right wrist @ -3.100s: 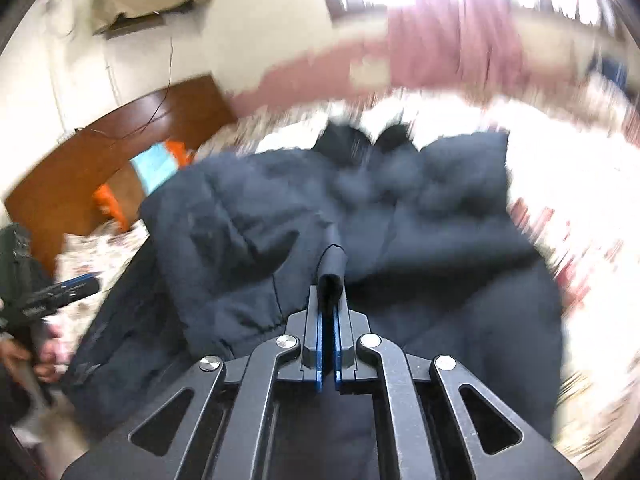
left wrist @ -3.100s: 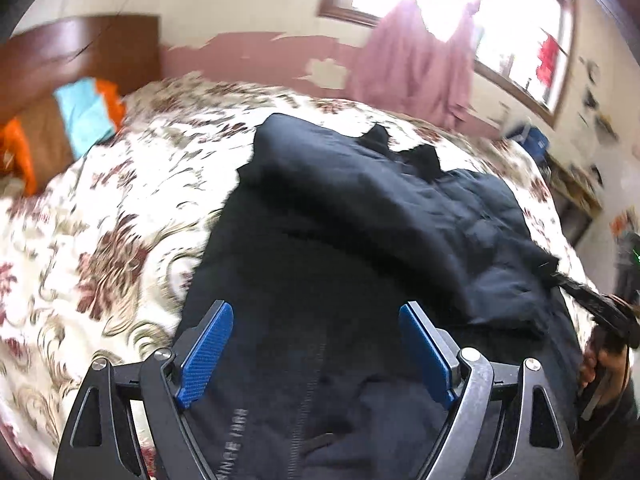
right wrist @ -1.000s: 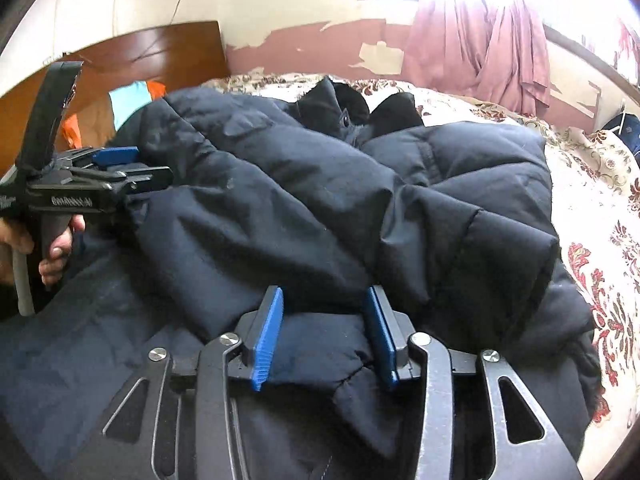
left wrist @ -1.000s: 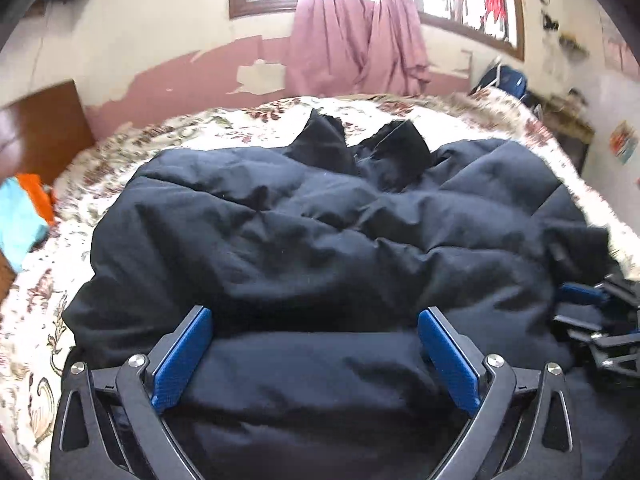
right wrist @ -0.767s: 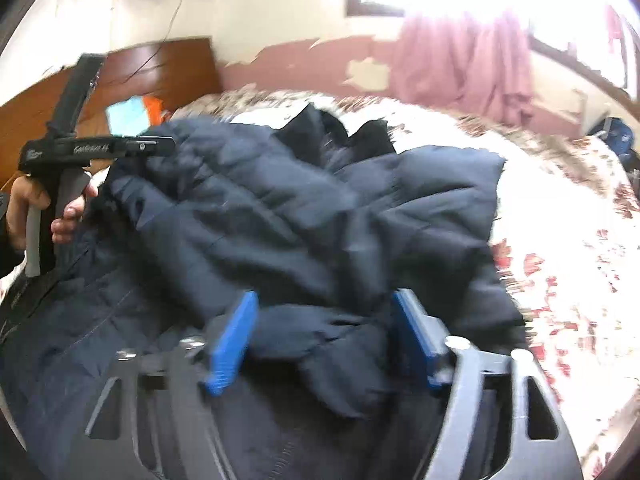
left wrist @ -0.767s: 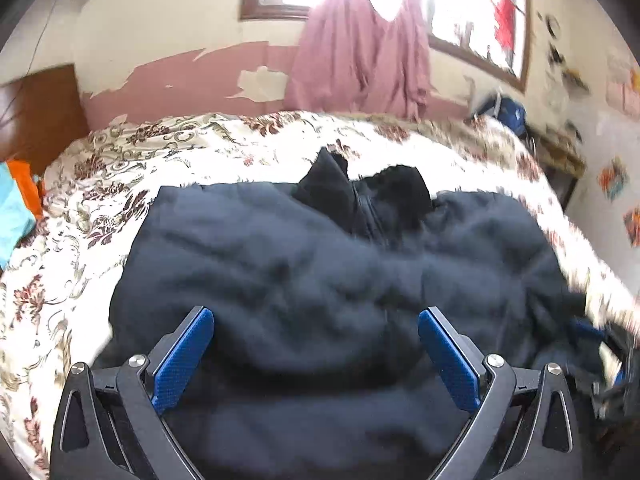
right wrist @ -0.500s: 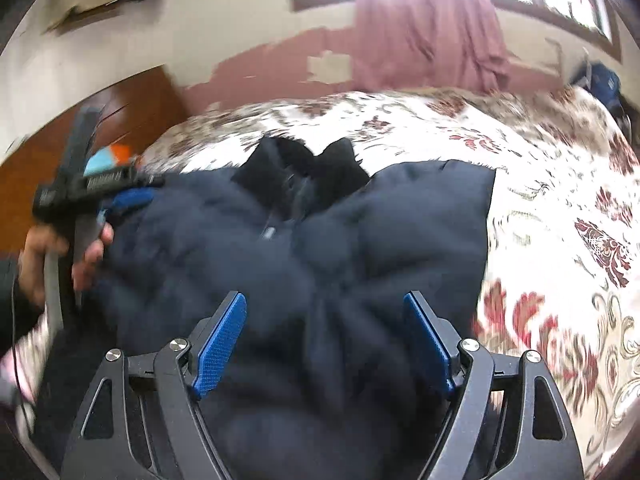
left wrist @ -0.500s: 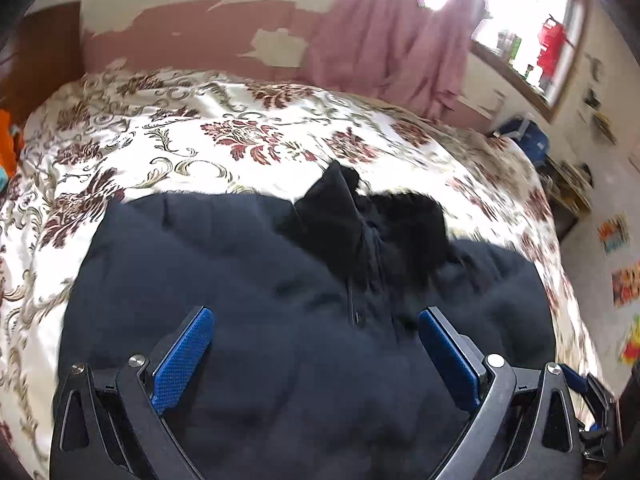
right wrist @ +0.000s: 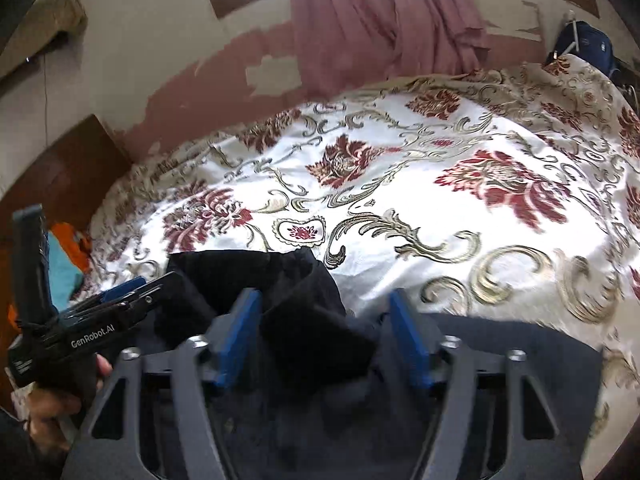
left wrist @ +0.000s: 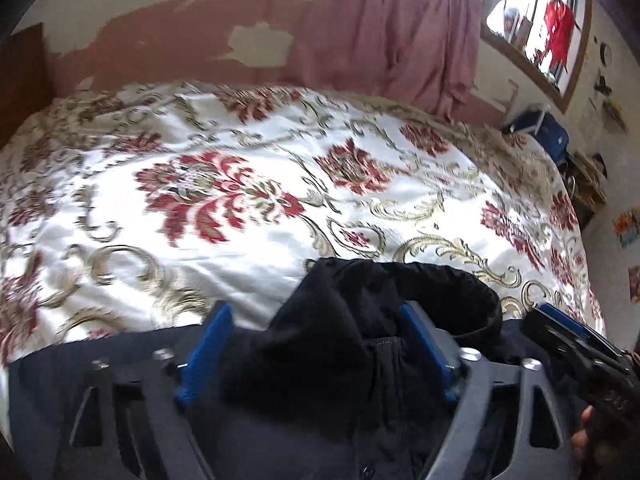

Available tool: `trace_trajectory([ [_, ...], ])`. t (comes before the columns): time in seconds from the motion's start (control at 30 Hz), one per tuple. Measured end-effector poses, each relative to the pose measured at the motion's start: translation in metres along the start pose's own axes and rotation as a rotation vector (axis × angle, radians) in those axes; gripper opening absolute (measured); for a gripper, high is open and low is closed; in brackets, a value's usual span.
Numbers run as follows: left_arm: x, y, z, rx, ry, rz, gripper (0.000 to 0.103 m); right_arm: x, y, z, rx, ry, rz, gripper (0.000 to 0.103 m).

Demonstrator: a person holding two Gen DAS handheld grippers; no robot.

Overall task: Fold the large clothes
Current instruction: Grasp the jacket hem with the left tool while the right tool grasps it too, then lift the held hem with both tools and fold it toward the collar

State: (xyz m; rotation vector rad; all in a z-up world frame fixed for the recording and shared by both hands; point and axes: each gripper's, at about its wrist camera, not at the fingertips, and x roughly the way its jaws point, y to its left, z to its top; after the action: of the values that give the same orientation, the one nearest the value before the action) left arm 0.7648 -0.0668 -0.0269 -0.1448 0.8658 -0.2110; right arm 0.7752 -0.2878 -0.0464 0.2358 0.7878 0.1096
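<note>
Jaws of our left gripper point(left wrist: 316, 354) and right gripper point(right wrist: 326, 336) are closing, half-wide, collar point(left wrist: 372, 312) between each pair, ungripped. Beyond, the dark jacket point(right wrist: 500, 364) spreads crosswise on the floral bedspread point(left wrist: 240, 200); both hands sit equally near.

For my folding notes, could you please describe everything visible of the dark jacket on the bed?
The dark jacket is a navy, padded-looking garment lying on the floral bedspread at its near edge. Its black collar stands up in soft folds, with a front opening running down below it. Collar fabric sits between the closing jaws of both the left gripper and right gripper, though no firm pinch is visible.
</note>
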Motion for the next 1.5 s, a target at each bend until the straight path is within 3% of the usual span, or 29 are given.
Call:
trace_trajectory([
  [0.07, 0.014, -0.002, 0.001, 0.009, 0.039, 0.024, 0.034, 0.014, 0.003, 0.000, 0.008, 0.017, 0.009, 0.034],
  [0.13, 0.016, 0.001, -0.003, -0.001, 0.031, 0.036, 0.025, 0.028, 0.001, -0.004, 0.026, 0.043, 0.028, 0.018],
  [0.27, -0.004, 0.019, -0.012, -0.091, -0.007, -0.033, 0.015, 0.017, 0.001, -0.019, 0.011, 0.019, 0.032, 0.009],
  [0.43, -0.049, 0.042, -0.024, -0.158, -0.002, -0.108, 0.011, -0.033, -0.006, -0.032, -0.085, -0.010, 0.016, 0.006],
  [0.6, -0.096, 0.054, -0.053, -0.098, 0.004, -0.145, 0.010, -0.080, -0.015, -0.059, -0.164, -0.017, 0.040, 0.005],
  [0.73, -0.121, 0.059, -0.077, -0.110, 0.016, -0.162, 0.009, -0.115, -0.006, -0.079, -0.272, -0.045, 0.008, 0.005],
  [0.83, -0.134, 0.060, -0.094, -0.107, 0.021, -0.172, 0.008, -0.131, -0.009, -0.092, -0.278, -0.036, 0.009, 0.004],
  [1.03, -0.126, 0.061, -0.120, -0.097, 0.038, -0.130, 0.007, -0.130, -0.017, -0.112, -0.263, 0.014, -0.010, 0.001],
  [1.2, -0.098, 0.055, -0.130, -0.029, 0.021, -0.022, 0.007, -0.094, -0.035, -0.121, -0.206, 0.068, -0.057, 0.000],
  [1.4, -0.097, 0.048, -0.134, 0.026, -0.017, 0.011, 0.007, -0.134, -0.042, -0.107, -0.163, -0.074, 0.006, 0.001],
  [1.5, -0.099, 0.049, -0.135, 0.023, -0.025, 0.002, 0.007, -0.149, -0.033, -0.079, -0.149, -0.124, 0.026, 0.001],
])
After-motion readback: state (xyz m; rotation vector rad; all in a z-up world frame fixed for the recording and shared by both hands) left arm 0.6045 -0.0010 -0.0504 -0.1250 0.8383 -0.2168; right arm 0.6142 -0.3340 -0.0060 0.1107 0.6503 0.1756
